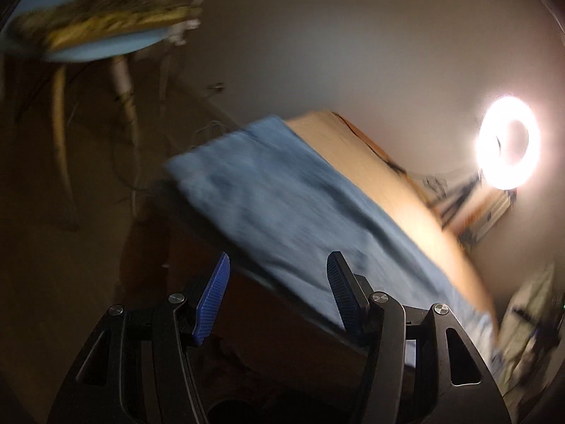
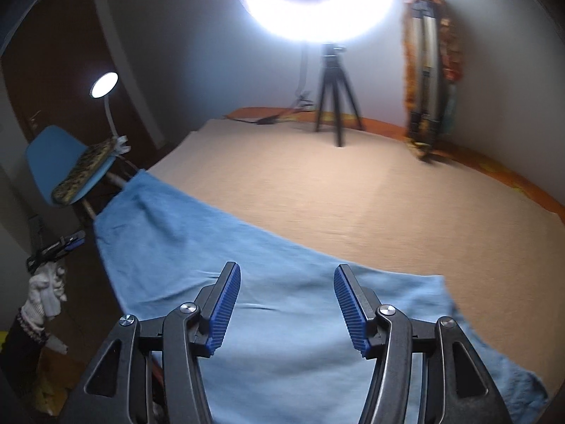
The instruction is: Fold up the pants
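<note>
from my right wrist camera the blue pants (image 2: 282, 282) lie flat along the near edge of the beige-covered bed (image 2: 353, 183), stretched as one long strip from the far left corner, by the blue chair (image 2: 53, 155), to the lower right, where a ragged end sits close to the frame's edge. my right gripper (image 2: 286, 304) hangs directly over the middle of that strip, its jaws spread wide with the blue ribbed pads (image 2: 226, 307) well apart and only cloth showing between them; i hold nothing there, and i cannot tell whether the fingertips touch the fabric or sit just above it. from my left wrist camera the picture is tilted and smeared with blur, but the pants (image 1: 282, 212) run diagonally from upper left to lower right along the bed's edge (image 1: 370, 169), with the dark side of the bed below them. my left gripper (image 1: 279, 293) is also wide open and empty, its right pad (image 1: 340, 293) lying in front of the cloth's near edge and its left pad (image 1: 212, 300) out over the dark drop beside the bed; contact i cannot judge. in the right view my left gripper (image 2: 58, 245) shows small at the far left, off the bed's corner. a ring light (image 2: 314, 0) on a black tripod (image 2: 333, 106) stands at the far side, and a small lamp (image 2: 104, 84) glows above the chair.
</note>
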Motion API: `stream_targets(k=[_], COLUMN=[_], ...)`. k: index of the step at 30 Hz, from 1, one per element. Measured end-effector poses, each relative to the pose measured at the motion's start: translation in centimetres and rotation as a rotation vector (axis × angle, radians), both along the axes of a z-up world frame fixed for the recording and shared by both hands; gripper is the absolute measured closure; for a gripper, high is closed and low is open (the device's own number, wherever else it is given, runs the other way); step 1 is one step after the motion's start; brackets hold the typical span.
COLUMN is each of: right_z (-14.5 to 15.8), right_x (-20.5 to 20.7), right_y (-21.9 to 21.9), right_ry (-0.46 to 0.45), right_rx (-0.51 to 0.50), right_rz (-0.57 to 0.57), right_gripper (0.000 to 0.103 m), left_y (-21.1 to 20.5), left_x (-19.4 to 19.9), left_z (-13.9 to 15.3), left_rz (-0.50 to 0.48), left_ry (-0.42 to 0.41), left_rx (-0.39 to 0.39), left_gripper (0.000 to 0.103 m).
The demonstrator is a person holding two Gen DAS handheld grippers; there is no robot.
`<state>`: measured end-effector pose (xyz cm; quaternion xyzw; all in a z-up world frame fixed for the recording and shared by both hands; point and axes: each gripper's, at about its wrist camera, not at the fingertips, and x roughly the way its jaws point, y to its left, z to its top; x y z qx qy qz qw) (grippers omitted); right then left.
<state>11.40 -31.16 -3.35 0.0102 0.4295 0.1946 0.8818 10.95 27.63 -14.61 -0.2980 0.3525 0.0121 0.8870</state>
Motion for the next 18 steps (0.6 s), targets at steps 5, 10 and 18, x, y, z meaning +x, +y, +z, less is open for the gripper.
stream_targets(k=[5,10,18], right_z=[0.1,-1.0,-2.5], right_x=[-0.6,-0.8,-0.4], right_y=[4.0,7.3,11.6], right_ry=[0.016,0.052,0.097], right_rx=[0.022,0.022,0.012], right_rz=[0.048,0.084,0.108], right_gripper=[0.041,0.041,0.041], left_y=[4.5,7.2,9.1], left_x=[-0.1,1.2,1.7], left_z=[-2.0,-3.9,-7.4], left_rz=[0.064,0.106,0.155], left_ry=[0.008,-0.006,0.0], left_rx=[-0.145,-0.297,-0.42], left_gripper=[0.046,0.046,0.039])
